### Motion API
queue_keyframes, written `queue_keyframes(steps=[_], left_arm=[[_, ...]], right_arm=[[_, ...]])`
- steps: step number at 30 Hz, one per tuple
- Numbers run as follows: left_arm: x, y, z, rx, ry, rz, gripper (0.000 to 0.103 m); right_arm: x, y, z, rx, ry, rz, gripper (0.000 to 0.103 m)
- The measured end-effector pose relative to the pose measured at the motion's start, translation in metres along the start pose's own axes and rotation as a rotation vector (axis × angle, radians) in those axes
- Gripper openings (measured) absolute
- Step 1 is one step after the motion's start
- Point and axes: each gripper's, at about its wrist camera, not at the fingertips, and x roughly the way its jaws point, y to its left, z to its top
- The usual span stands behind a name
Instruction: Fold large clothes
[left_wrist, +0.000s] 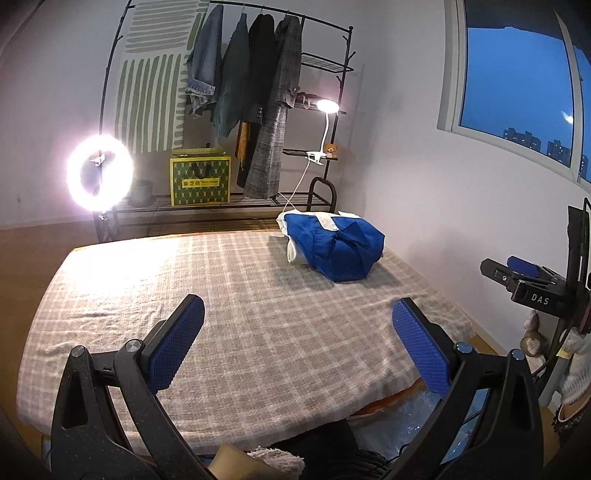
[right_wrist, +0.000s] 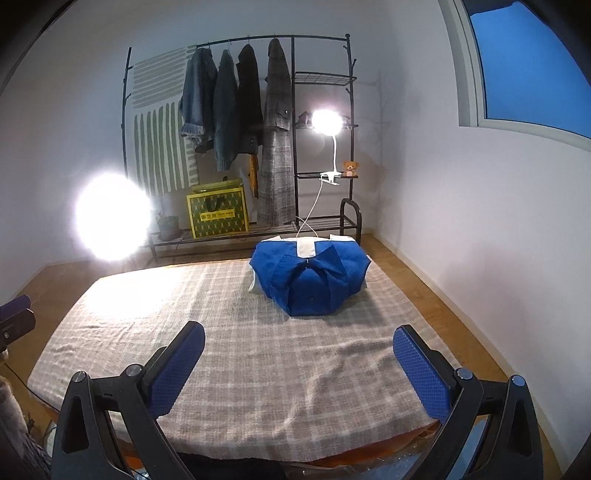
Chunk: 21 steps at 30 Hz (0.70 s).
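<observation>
**At the far end of the bed: a folded bundle, both tongs empty**

At the far right end of the checked bedspread (right_wrist: 258, 354) sits the blue and white garment (right_wrist: 309, 280), already gathered into a compact, domed bundle with its collar turned toward the near side. It looks like a soft woven cotton, matte blue, with white panels showing at the back edge and underneath. One small button shows on the front placket. The folds bulge rather than lie flat, so I judge the fold is done or nearly so, and what remains is tidying.

To do that well, both tools should come in low from the two sides, pinch only the outer layers at the edges, and press the dome flatter without dragging the bundle along the cloth; the bedspread is loose and wrinkled and would ruck easily.

The left gripper (left_wrist: 297, 339) hangs over the near part of the bed with its jaws spread wide and nothing between them. The right gripper (right_wrist: 299, 373) is likewise wide apart and empty, aimed straight at the bundle but well short of it. Their pads are blue, ribbed rubber on black plastic arms.

Beyond stand a black metal clothes rack (right_wrist: 291, 92) with hanging coats, a ring light (left_wrist: 99, 171), and a clip lamp (right_wrist: 327, 120).
</observation>
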Motion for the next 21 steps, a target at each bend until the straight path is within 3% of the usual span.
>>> queue_keyframes(steps=[21], left_arm=[[0.0034, -0.0041, -0.0042, 0.021, 0.006, -0.001, 0.103]], right_arm=[[0.0025, 0.0074, -0.0036, -0.011, 0.017, 0.011, 0.103]])
